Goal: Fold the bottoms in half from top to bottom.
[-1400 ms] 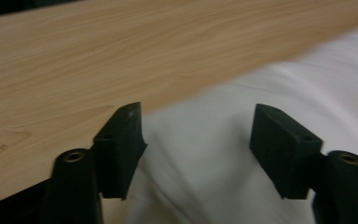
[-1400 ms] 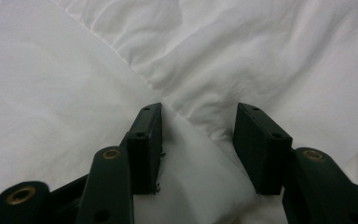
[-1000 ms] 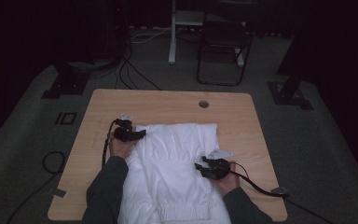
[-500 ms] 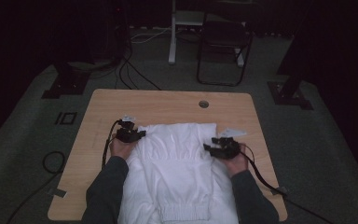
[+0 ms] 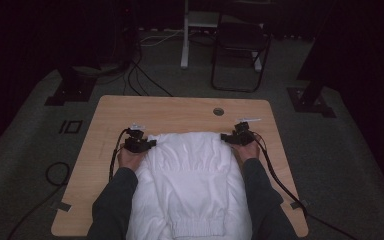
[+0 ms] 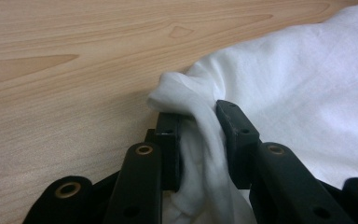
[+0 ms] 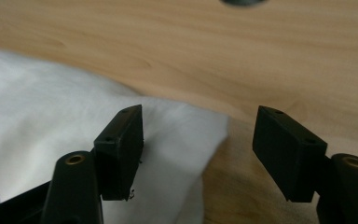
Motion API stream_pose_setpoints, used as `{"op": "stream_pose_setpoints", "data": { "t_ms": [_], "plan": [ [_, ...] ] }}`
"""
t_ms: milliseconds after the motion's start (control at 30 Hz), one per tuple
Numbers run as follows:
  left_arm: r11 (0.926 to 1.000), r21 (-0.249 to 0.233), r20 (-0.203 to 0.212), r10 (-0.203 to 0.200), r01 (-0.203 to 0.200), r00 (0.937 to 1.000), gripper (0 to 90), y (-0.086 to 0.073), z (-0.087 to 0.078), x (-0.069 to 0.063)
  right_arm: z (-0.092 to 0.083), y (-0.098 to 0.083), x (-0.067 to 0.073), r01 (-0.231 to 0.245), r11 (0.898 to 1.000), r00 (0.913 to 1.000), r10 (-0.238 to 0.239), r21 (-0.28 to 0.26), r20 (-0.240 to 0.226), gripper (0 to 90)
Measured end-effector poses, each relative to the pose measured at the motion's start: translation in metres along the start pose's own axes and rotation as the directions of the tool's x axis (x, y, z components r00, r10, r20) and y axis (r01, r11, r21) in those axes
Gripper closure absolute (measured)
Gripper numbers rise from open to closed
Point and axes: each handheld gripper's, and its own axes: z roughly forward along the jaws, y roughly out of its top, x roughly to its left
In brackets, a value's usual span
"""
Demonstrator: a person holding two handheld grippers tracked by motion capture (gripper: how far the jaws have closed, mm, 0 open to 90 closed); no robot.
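Left hand-held gripper [image 5: 152,144] pinches the white folded cotton garment [image 5: 190,185]; right hand-held gripper [image 5: 225,136], at centre right, has just been opening, wide, over its corner on the tabletop [image 5: 175,112].

One white garment [image 5: 192,185], two grippers [image 5: 148,145]

The far strip of the table [image 5: 180,112] beyond the white garment [image 5: 192,180] lies bare, broken only by a round hole [image 5: 218,111], so a hand could pass there. The garment covers the middle and near edge. Bare wood runs down each side, crossed by trailing cables [image 5: 280,182].
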Motion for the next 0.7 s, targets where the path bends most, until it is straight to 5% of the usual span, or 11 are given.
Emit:
{"op": "stream_pose_setpoints", "data": {
  "t_ms": [133,233,367,433,467,533,700],
  "plan": [
    [0.9982,-0.01,-0.008,-0.059,0.059,0.9982,59.4,0.001,-0.001,0.008,0.004,-0.005,0.008,0.036,0.999,0.9992,-0.036,0.014,0.019,36.9],
    [0.9977,-0.019,-0.021,-0.066,0.066,0.9976,48.4,0.001,-0.001,0.009,0.003,-0.007,0.012,0.045,0.999,0.9986,-0.045,0.018,0.026,39.5],
    [0.9937,-0.049,-0.013,-0.101,0.101,0.9948,44.3,0.001,0.0,0.015,0.001,-0.009,0.015,0.032,0.999,0.9995,-0.032,0.019,-0.005,60.4],
    [0.9905,-0.041,0.034,-0.13,0.132,0.9909,52.1,0.001,0.0,0.017,0.0,-0.009,0.016,-0.001,0.999,0.9993,0.002,0.034,-0.038,73.9],
    [0.9834,-0.028,0.088,-0.176,0.179,0.9804,62.3,-0.001,0.001,0.02,0.0,-0.009,0.015,-0.011,0.999,0.9983,0.013,0.041,-0.056,77.9],
    [0.9738,-0.028,0.131,-0.22,0.226,0.9666,77.2,-0.001,-0.001,0.023,0.0,-0.01,0.014,-0.032,0.999,0.9965,0.035,0.043,-0.076,81.9],
    [0.9646,-0.117,0.163,-0.216,0.236,0.9627,84.0,0.008,-0.021,0.025,-0.017,-0.006,0.003,-0.087,0.995,0.9914,0.082,-0.053,-0.103,84.0]
  ]
}}
